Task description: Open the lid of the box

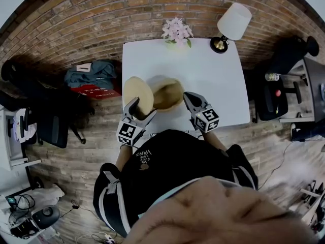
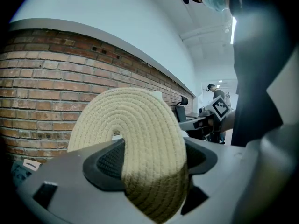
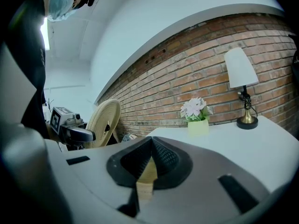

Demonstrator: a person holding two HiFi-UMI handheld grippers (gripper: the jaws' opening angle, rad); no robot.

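Observation:
A round woven straw lid stands on edge, lifted off the box, and my left gripper is shut on its lower rim. In the left gripper view the lid fills the space between the jaws. The open woven box sits near the front of the white table. My right gripper is shut on the box's right wall. A thin beige strip of that wall is pinched between its pads. The right gripper view also shows the lid at the left.
A small pot of pink flowers and a white-shaded lamp stand at the table's far edge against the brick wall. A blue cloth on a red box and a dark chair stand on the floor to the left.

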